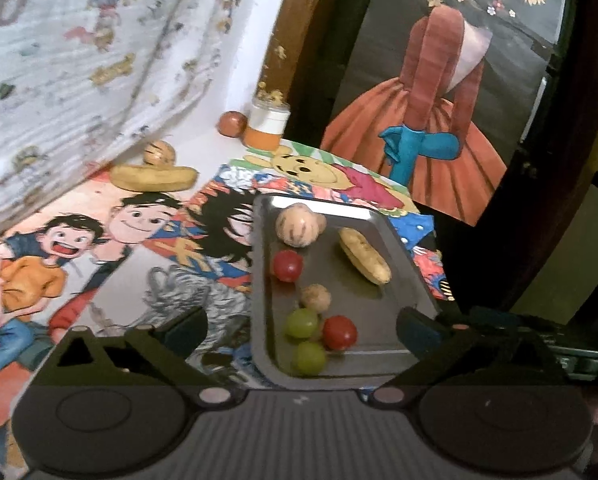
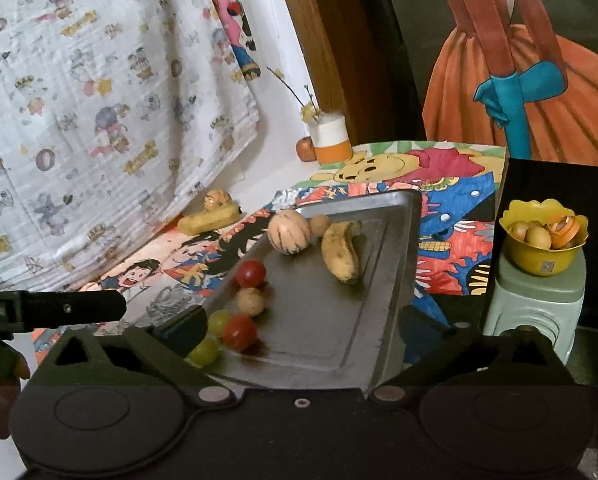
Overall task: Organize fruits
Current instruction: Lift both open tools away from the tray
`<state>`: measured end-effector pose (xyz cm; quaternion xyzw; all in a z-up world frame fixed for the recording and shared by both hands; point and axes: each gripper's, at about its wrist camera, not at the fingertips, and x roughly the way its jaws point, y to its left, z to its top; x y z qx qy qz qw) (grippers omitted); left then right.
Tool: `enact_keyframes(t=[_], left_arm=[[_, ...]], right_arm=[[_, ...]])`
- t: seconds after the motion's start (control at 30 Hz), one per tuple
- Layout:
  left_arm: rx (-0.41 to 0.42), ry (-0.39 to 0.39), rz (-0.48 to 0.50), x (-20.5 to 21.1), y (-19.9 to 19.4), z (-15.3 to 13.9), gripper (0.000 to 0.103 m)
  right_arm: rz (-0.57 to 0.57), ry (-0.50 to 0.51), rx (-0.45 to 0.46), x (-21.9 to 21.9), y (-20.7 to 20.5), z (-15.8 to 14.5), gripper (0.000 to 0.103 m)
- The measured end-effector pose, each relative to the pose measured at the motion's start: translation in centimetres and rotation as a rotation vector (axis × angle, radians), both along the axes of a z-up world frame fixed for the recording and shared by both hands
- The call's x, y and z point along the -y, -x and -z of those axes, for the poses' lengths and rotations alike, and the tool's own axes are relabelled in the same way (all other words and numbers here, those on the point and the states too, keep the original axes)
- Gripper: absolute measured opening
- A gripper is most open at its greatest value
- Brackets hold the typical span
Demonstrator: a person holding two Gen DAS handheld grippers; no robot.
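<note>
A metal tray [image 1: 359, 312] lies on the cartoon-print cloth. It holds a striped melon [image 1: 299, 226], a banana [image 1: 365, 255], two red tomatoes [image 1: 287, 265], a small tan fruit [image 1: 316, 298] and two green grapes [image 1: 310, 357]. My left gripper [image 1: 301, 328] stands open over the tray's near end, touching no fruit. The right wrist view shows the same tray [image 2: 319, 328], melon [image 2: 289, 232] and banana [image 2: 341, 252]. My right gripper [image 2: 303, 330] is open above the tray's near part with nothing between its fingers. A second banana [image 1: 153, 178] and striped melon [image 1: 159, 153] lie off the tray, far left.
A reddish apple [image 1: 232, 123] and an orange-and-white jar [image 1: 267, 124] stand at the back by the wall. A yellow bowl of fruit [image 2: 543, 256] sits on a pale green stand [image 2: 535, 304] to the right. Printed fabric hangs at the left. A painted board leans behind.
</note>
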<state>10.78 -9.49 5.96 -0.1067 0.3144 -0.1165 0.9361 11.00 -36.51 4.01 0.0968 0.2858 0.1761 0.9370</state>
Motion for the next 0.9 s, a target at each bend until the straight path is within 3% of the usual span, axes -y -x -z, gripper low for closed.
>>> enact_keyframes(t=[0.27,0.63,0.9], left_arm=[[0.014,-0.017,-0.045,-2.1,2.8,-0.6,0.103],[-0.028,-0.081,-0.089,-4.5,5.4,0.0,0.103],[-0.051,-0.058,-0.121,-6.6,6.3,0.5,0.103]], right_arm=[[0.074,0.017,-0.048,-1.5,3.3,-0.6,0.102],[0.181,0.021,-0.183,-2.9,6.8,-0.4,0.102],[0.155,0.095,-0.243,-5.2,7.8,0.0,0.102]])
